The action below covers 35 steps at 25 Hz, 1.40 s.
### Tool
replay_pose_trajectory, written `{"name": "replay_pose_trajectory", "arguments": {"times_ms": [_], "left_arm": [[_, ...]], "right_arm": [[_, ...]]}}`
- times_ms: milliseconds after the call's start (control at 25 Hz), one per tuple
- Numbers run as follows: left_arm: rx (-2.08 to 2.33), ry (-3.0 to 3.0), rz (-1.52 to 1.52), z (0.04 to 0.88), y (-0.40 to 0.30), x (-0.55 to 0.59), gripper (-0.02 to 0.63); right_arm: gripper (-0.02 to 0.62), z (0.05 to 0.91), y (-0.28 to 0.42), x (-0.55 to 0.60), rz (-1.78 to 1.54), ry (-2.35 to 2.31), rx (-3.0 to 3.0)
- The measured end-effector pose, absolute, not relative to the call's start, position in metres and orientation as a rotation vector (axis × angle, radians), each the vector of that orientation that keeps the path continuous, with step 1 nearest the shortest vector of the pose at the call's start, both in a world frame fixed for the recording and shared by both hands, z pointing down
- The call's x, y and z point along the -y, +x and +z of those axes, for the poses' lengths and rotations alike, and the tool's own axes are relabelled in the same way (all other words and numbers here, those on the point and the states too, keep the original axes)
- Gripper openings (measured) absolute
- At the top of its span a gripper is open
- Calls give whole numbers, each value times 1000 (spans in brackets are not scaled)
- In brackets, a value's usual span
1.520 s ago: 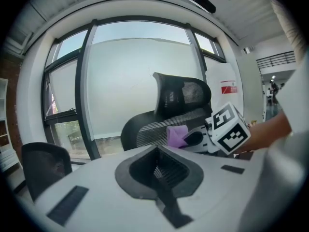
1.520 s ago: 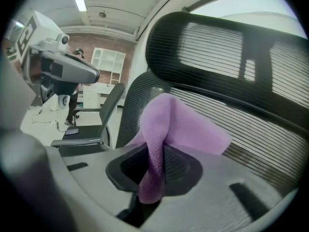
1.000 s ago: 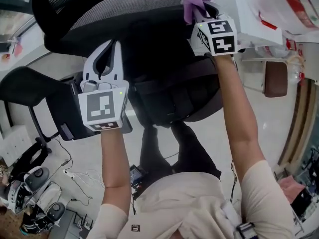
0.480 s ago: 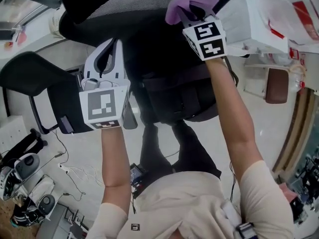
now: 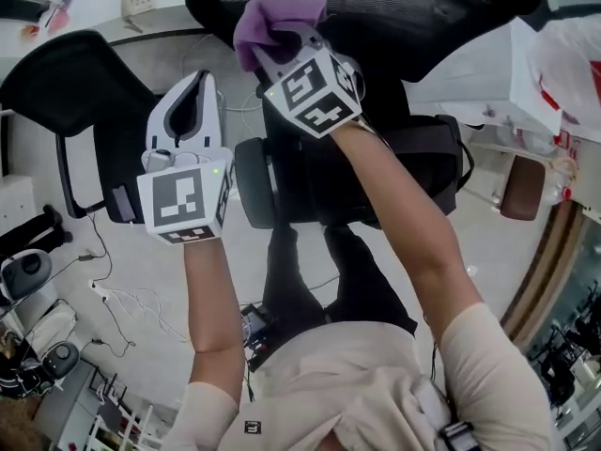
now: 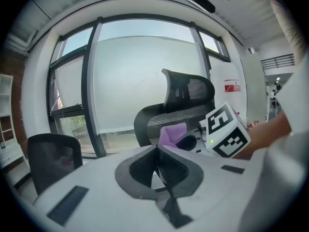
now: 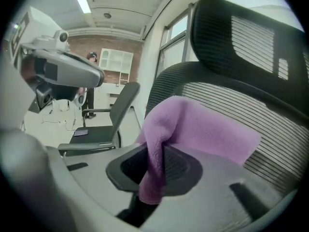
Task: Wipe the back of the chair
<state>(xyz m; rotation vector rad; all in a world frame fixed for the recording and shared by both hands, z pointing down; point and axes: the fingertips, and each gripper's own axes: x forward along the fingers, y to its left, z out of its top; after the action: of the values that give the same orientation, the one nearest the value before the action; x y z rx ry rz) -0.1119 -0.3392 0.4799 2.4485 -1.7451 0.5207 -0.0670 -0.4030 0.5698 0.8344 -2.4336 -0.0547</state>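
Chair back [image 5: 413,3], a black mesh panel, fills the top of the head view, with the person standing behind it and both arms reaching forward. The right gripper [image 5: 270,47] is clamped on a purple cloth [image 5: 268,19], and the cloth is pressed against the left part of the mesh, near its upper edge. In the right gripper view the cloth [image 7: 198,129] hangs pinched between the two dark pads and spreads up over the ribbed mesh of the chair back [image 7: 260,105], with the headrest [image 7: 251,33] rising above it. The left gripper [image 5: 194,87] is held off to the left of the chair and touches nothing; its own view shows its jaws brought together with nothing between them. From that view the chair back [image 6: 186,93] stands before a large window [image 6: 135,71], and the purple cloth [image 6: 171,133] and the right gripper's marker cube [image 6: 224,132] lie against the chair's lower mesh. A second black chair [image 5: 56,78] stands on the floor at the left of the head view, well apart from the one being wiped, and appears again at the lower left of the left gripper view [image 6: 48,161].
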Motion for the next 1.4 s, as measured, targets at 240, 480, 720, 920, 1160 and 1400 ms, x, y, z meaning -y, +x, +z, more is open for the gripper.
{"name": "replay_pose_trajectory", "arguments": {"times_ms": [240, 480, 720, 920, 1160, 1400], "left_arm": [[1730, 2458, 519, 482, -111, 339, 9], [1664, 2517, 545, 481, -65, 348, 9], [1562, 2596, 569, 484, 12, 352, 9], [1477, 2648, 593, 485, 66, 354, 9], [1459, 2659, 613, 480, 90, 354, 9], [1460, 2673, 602, 475, 79, 348, 9]], "right_arm": [[51, 576, -62, 405, -49, 857, 2411], [51, 582, 5, 420, 1, 963, 2375], [51, 590, 146, 439, 73, 1162, 2265], [52, 597, 271, 446, 205, 1396, 2107], [52, 601, 332, 442, 291, 1512, 2019], [51, 600, 289, 440, 283, 1420, 2086]]}}
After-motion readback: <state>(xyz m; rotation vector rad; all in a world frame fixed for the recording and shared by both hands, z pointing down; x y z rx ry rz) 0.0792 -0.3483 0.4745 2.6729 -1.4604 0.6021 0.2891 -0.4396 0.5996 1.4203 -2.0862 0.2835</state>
